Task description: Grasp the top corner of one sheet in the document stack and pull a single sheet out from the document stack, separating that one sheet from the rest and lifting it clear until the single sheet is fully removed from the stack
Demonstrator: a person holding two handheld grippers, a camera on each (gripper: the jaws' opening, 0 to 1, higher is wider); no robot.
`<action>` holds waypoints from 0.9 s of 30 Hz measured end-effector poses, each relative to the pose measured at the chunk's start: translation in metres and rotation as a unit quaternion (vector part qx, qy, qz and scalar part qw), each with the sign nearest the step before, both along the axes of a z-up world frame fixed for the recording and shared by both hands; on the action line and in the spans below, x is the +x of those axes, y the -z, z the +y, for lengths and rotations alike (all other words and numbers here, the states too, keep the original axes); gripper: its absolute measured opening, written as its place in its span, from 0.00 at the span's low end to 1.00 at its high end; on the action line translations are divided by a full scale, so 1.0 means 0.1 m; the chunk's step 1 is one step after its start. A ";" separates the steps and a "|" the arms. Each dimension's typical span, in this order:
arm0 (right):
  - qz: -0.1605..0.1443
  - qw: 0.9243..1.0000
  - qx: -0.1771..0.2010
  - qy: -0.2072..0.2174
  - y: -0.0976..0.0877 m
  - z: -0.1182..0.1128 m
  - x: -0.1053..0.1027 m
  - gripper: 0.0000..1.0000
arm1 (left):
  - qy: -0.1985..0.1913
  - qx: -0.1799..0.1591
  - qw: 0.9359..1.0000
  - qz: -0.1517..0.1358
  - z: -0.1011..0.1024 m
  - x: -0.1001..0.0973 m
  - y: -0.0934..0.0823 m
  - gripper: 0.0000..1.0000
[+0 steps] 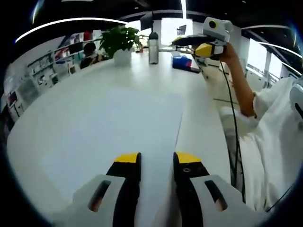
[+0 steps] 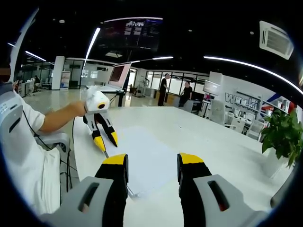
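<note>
The document stack point(image 1: 118, 137) lies flat on the white table point(image 1: 71, 94), its right edge running toward me. My left gripper point(image 1: 157, 158) is open and hovers low over the stack's near end, with nothing between the jaws. In the right gripper view, the left gripper point(image 2: 106, 142) points down at the stack's far left corner point(image 2: 111, 144), jaws spread. The stack point(image 2: 144, 161) lies just ahead of my right gripper point(image 2: 153, 160), which is open and empty. In the left gripper view, the right gripper point(image 1: 201, 47) is held up in a hand, well above the table and beyond the stack.
A potted plant point(image 1: 120, 42), a grey bottle point(image 1: 153, 47) and a blue box point(image 1: 182, 61) stand at the table's far end. The person's white sleeve point(image 1: 274, 142) is on the right. A plant point(image 2: 281, 137) is at the table's right side. Two people point(image 2: 163, 87) stand far back.
</note>
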State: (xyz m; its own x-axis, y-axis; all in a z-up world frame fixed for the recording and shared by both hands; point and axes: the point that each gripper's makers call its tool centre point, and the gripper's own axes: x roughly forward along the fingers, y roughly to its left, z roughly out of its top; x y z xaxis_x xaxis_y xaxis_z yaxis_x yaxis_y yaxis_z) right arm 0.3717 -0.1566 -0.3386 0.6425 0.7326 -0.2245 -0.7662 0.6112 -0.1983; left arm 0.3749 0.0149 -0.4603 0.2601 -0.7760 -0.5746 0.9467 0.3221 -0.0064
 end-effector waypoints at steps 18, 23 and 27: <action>0.000 1.000 -0.001 0.000 0.01 0.00 0.00 0.41 | 0.002 -0.016 1.000 0.014 0.00 0.00 0.00 0.29; 0.000 1.000 -0.002 -0.002 0.01 0.01 0.00 0.41 | 0.003 -0.014 1.000 0.011 0.00 0.00 0.01 0.29; 0.000 1.000 -0.002 -0.001 0.01 0.01 0.00 0.41 | 0.009 -0.009 1.000 0.001 0.00 -0.01 0.01 0.29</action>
State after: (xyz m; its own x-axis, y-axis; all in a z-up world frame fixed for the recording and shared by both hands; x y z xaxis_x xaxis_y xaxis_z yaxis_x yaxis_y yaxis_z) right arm 0.3717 -0.1559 -0.3395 0.6406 0.7334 -0.2275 -0.7678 0.6085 -0.2004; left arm 0.3743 0.0147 -0.4615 0.2450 -0.7913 -0.5602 0.9525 0.3043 -0.0133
